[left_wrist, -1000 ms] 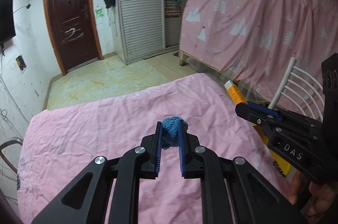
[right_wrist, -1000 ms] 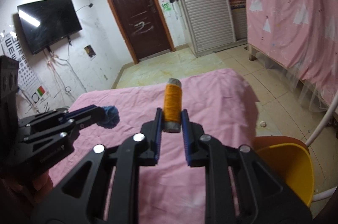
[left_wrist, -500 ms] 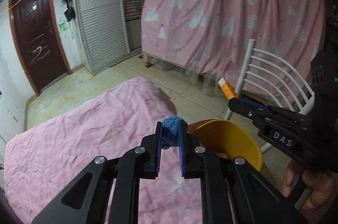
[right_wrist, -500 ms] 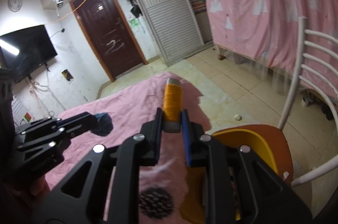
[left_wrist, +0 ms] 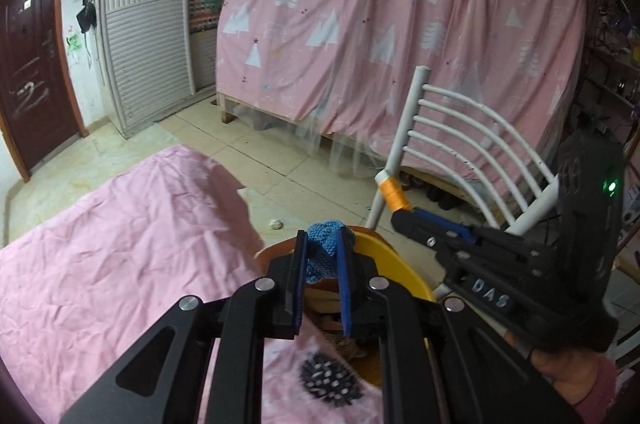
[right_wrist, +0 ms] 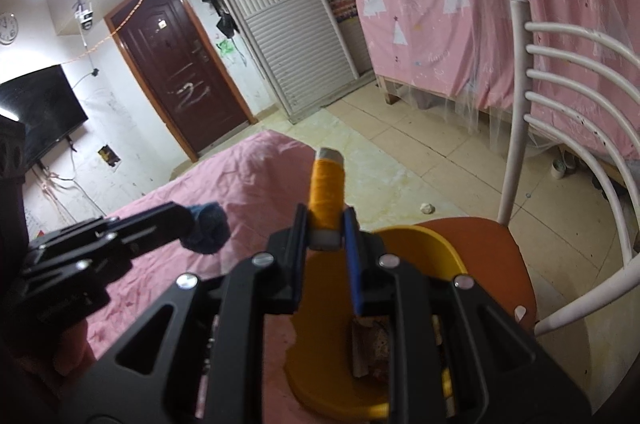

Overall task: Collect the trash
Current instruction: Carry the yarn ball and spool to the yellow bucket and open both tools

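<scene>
Fingers of the left gripper [left_wrist: 322, 256] pinch a blue knit wad [left_wrist: 325, 244]; the right gripper [right_wrist: 327, 238] clamps an orange thread spool [right_wrist: 326, 192].

Each camera sits just behind its own gripper's fingers and looks forward along them, tilted slightly down. The left wrist view faces the pink curtain [left_wrist: 400, 36] and the white chair [left_wrist: 472, 144], with the right gripper [left_wrist: 404, 212] close at its right edge. The right wrist view faces more toward the door [right_wrist: 180, 72], the left gripper [right_wrist: 200, 228] close at its left. Both share the yellow bin [left_wrist: 396, 264], chair and pink tablecloth [left_wrist: 100, 244].
</scene>
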`<state>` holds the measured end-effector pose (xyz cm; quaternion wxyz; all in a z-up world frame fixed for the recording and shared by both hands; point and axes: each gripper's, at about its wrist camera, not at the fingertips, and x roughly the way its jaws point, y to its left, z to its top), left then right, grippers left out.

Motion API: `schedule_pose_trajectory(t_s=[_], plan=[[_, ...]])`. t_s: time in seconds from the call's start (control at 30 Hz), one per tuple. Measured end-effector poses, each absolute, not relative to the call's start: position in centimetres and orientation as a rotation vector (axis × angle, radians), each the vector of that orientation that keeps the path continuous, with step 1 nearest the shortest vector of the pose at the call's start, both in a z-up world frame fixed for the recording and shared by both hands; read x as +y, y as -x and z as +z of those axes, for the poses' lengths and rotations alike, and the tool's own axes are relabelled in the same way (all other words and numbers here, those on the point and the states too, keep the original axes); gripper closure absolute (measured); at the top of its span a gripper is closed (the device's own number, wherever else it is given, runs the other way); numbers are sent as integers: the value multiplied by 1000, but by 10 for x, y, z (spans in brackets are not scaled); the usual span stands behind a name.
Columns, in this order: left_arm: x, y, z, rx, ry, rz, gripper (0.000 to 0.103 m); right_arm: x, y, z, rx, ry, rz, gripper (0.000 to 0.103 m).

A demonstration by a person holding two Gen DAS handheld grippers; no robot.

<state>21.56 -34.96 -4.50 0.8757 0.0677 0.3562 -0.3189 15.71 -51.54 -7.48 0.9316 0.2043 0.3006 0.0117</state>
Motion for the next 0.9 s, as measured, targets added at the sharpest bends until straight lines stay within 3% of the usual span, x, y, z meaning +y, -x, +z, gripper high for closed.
schedule_pose_trajectory(t_s=[0.2, 0.3, 0.33, 0.37, 0.43, 0.63, 0.8, 0.87, 0.9], plan=[[-355, -222, -50, 773, -105, -700, 98, -522, -157, -83, 633, -435, 9, 86], [-356, -224, -53, 782, -98, -703, 92, -523, -157, -86, 639, -441, -1, 85], [-355, -224, -54, 785, -96, -702, 82, -523, -157, -87, 640, -443, -4, 80], [-354, -225, -54, 789, -92, -703, 60, -523, -157, -87, 641, -444, -8, 72], [-351, -224, -54, 783, -81, -701, 36, -522, -157, -88, 643, -448, -15, 63], [-337, -222, -49, 761, -73, -677, 35, -515, -160, -89, 653, -443, -9, 62], [-316, -223, -44, 745, -47, -650, 32, -504, -165, -87, 652, -435, 5, 42], [-306, -223, -42, 734, -38, -632, 31, -499, -168, -85, 649, -437, 14, 23], [-300, -223, -41, 728, -34, -620, 30, -496, -170, -84, 646, -441, 21, 18]])
